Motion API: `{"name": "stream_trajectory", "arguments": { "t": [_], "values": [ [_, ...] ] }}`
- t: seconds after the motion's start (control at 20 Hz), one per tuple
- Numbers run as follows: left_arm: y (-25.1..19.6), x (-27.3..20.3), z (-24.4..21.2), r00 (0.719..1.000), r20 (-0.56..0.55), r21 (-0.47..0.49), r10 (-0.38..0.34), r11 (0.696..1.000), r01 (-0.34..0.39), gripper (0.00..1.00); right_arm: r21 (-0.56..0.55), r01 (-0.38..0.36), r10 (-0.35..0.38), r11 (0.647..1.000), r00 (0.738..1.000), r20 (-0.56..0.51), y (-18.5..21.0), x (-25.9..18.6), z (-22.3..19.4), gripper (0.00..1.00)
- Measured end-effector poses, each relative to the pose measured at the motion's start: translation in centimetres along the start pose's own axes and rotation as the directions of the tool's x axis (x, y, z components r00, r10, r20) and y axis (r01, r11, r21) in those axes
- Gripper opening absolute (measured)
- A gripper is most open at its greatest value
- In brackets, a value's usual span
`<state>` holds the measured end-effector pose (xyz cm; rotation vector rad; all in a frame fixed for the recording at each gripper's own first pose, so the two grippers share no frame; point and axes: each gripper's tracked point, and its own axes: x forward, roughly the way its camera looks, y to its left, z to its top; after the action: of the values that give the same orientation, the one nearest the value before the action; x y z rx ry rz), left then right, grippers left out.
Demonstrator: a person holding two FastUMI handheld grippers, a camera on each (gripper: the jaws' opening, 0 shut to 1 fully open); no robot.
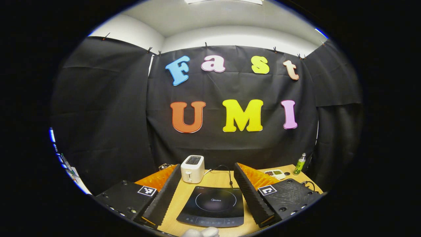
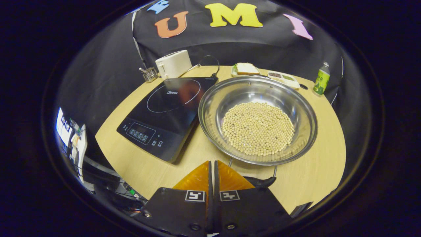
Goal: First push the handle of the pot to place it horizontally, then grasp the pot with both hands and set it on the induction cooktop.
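Shiny round metal pot (image 2: 258, 121), full of small pale beans (image 2: 257, 128), sits on the light wooden table (image 2: 315, 174) in the right gripper view. It is just beside the flat black induction cooktop (image 2: 167, 113), at about 3 o'clock from it. The pot's thin wire handle with a dark grip (image 2: 260, 180) points toward 6 o'clock, right next to the right gripper (image 2: 212, 169). That gripper is clenched with its two fingers pressed together and nothing between them. In the left gripper view, the left gripper (image 1: 207, 179) is spread wide and holds nothing, up above the cooktop. A white toaster (image 1: 192, 168) stands at 12 o'clock behind the cooktop, and a green bottle (image 2: 321, 79) stands at the far edge.
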<state>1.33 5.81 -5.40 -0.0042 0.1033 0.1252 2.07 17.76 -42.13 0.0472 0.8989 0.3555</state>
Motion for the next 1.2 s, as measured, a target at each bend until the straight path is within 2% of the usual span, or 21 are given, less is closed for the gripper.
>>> {"name": "stream_trajectory", "arguments": {
  "t": [0.25, 0.3, 0.35, 0.4, 0.5, 0.75, 0.8, 0.9, 1.0, 1.05, 1.2],
  "values": [
    [-0.2, 0.1, -0.2, 1.0, -0.006, -0.002, -0.002, 1.0, 0.002, 0.96, -0.019, 0.001, -0.001, 1.0, 1.0, -0.008, -0.3, 0.0, -0.5, 0.04],
    [-0.2, 0.1, -0.2, 1.0, -0.007, -0.002, -0.004, 1.0, 0.004, 0.96, -0.01, -0.001, 0.001, 1.0, 1.0, -0.012, -0.5, 0.0, -0.7, 0.0],
    [-0.3, 0.3, -0.4, 1.0, -0.008, 0.0, -0.005, 1.0, 0.005, 0.96, -0.008, 0.002, -0.003, 1.0, 1.0, -0.016, -0.9, -0.1, -0.9, 0.04],
    [-0.4, 0.4, -0.4, 1.0, -0.009, 0.0, -0.008, 1.0, 0.008, 0.96, -0.011, 0.012, -0.012, 1.0, 1.0, -0.017, -1.4, -0.2, -1.0, 0.0],
    [-0.7, 0.4, -0.4, 1.0, -0.009, 0.003, -0.011, 1.0, 0.011, 0.96, -0.006, 0.021, -0.021, 1.0, 1.0, -0.023, -2.3, -0.3, -1.5, 0.04],
    [-1.6, 0.9, -0.6, 1.0, -0.017, 0.005, -0.026, 1.0, 0.026, 0.96, 0.007, 0.06, -0.059, 0.998, 0.998, -0.025, -5.1, -0.9, -2.0, 0.04],
    [-1.8, 0.9, -0.6, 0.999, -0.017, 0.006, -0.03, 1.0, 0.03, 0.96, 0.008, 0.066, -0.065, 0.998, 0.998, -0.026, -5.7, -1.0, -2.0, 0.0],
    [-2.0, 1.0, -0.4, 0.999, -0.016, 0.007, -0.033, 0.999, 0.033, 0.96, 0.022, 0.074, -0.073, 0.997, 0.997, -0.028, -6.8, -1.2, -2.0, 0.04],
    [-2.5, 1.1, -0.3, 0.999, -0.015, 0.004, -0.037, 0.999, 0.037, 0.96, 0.027, 0.085, -0.084, 0.996, 0.996, -0.027, -7.8, -1.5, -2.1, 0.0],
    [-2.5, 1.2, -0.3, 0.999, -0.015, 0.004, -0.038, 0.999, 0.038, 0.96, 0.024, 0.092, -0.091, 0.995, 0.995, -0.026, -8.3, -1.5, -2.1, 0.04],
    [-3.0, 1.3, -0.3, 0.999, -0.016, 0.005, -0.039, 0.999, 0.039, 0.96, 0.034, 0.107, -0.106, 0.994, 0.994, -0.027, -9.8, -1.7, -2.0, 0.04]
  ]
}}
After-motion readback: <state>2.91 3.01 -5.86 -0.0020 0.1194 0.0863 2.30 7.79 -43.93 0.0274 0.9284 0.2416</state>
